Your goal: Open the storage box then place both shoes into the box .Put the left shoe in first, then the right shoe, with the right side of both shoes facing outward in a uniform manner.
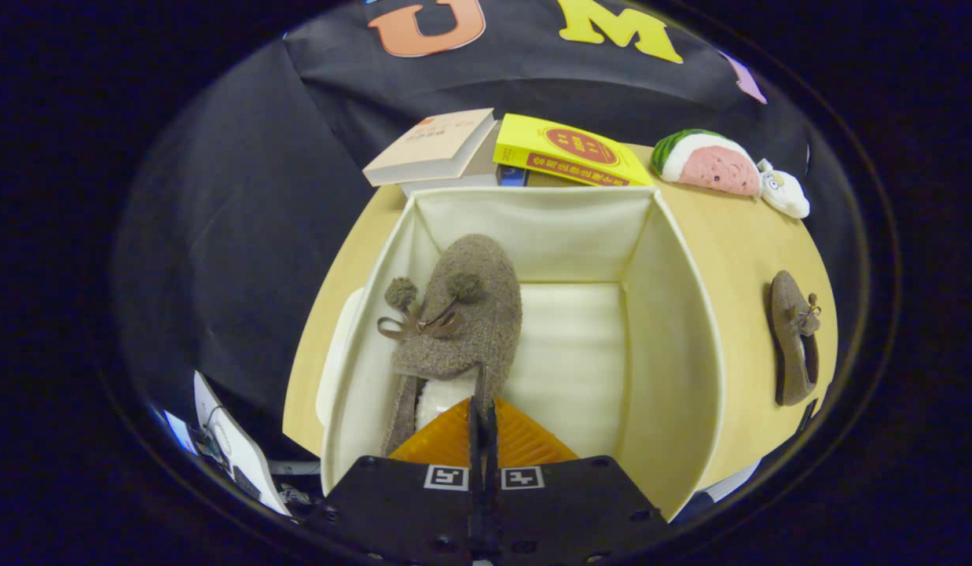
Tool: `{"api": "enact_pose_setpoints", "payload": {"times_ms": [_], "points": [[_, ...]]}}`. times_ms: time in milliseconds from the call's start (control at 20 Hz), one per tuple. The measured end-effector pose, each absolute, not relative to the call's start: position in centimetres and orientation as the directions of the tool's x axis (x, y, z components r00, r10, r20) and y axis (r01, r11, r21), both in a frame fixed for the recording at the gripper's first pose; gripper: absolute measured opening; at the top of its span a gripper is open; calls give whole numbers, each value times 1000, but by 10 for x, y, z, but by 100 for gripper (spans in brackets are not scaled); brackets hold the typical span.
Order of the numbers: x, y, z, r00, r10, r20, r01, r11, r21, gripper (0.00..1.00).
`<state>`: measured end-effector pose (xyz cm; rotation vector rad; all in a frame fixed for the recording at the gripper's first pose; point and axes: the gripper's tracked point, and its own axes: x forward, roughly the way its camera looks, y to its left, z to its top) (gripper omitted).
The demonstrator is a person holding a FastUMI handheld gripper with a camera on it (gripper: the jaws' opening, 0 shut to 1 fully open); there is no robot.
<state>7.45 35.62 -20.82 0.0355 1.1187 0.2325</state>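
A: Where has the first shoe got to?

B: The fuzzy grey-brown slipper with two pompoms and a thin brown bow [454, 314] hangs inside the open cream fabric storage box [674, 330], close against its left wall, toe toward the far wall and heel near the gripper [482, 409].

A: And the fingers?

B: Clenched together on the slipper's heel rim, which shows as a thin edge pinched between them. I judge that grip is chosen because the collar is the only stiff, narrow part to hold.

A: Why so far left in the box?

B: Likely to leave the right half of the padded floor free for its mate. The slipper looks nearly down, though I cannot tell whether the sole touches the floor yet.

A: The other one?

B: A matching grey-brown slipper [796, 338] lies on the round pale wooden table [737, 244], to the right of the box and well apart from it.

A: Anything crowding the far side?

B: A beige book [434, 145] and a yellow book [564, 149] lie just beyond the far wall, with a watermelon-slice plush toy [709, 161] further right.
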Motion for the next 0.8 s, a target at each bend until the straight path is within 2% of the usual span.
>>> {"api": "enact_pose_setpoints", "payload": {"times_ms": [250,300,600,800], "points": [[77,352,-222,381,174,-908,-166,979,118,1],[77,353,-220,391,183,-902,-174,977,123,4],[68,343,-173,459,249,-853,-227,961,158,98],[52,318,-133,500,268,-824,-243,956,163,97]]}}
